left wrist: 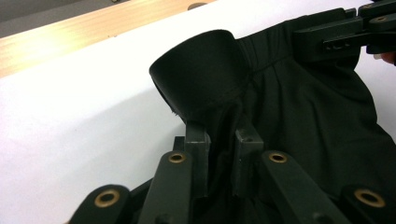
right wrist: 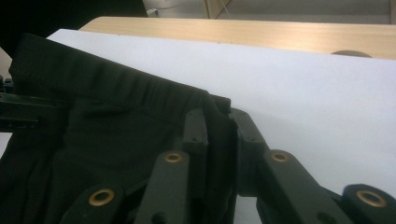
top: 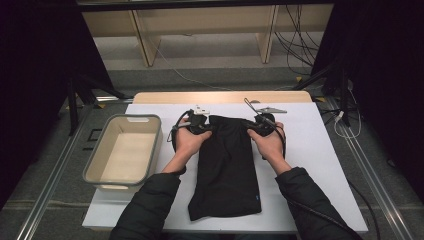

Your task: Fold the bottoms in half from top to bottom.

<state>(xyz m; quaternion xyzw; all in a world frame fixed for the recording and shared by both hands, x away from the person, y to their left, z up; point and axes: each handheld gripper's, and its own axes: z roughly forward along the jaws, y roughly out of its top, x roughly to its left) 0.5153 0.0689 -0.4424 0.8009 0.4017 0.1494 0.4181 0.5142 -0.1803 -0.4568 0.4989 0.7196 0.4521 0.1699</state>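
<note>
A: What are your two grippers on?

B: Both on the black shorts (top: 226, 165), at the waistband end, the end farthest from me. My left gripper (top: 204, 126) has its jaws clamped on the left corner of the waistband. Seen from the left gripper view, the cloth runs up between my fingers (left wrist: 198, 140) and the band curls over just past the tips into a raised loop.

A: And the right?

B: My right gripper (top: 251, 126) is clenched on the opposite corner. In the right gripper view the fabric is pinched between my fingers (right wrist: 195, 128), with the gathered band stretching away to the side toward the other gripper.

A: How do the shorts lie?

B: Flat on the white sheet (top: 310, 150) that covers the table (top: 220, 96), lengthwise, leg ends toward me near the sheet's near edge. The waistband sits between my two sets of fingers. A small blue tag shows at the hem on my right side.

A: Anything else close by?

B: A grey bin (top: 123, 150) beside my left hand (top: 187, 142), apart from the shorts. My right hand (top: 270, 142) rests over bare sheet at the shorts' edge. Beyond my fingertips a strip of bare wood shows.
</note>
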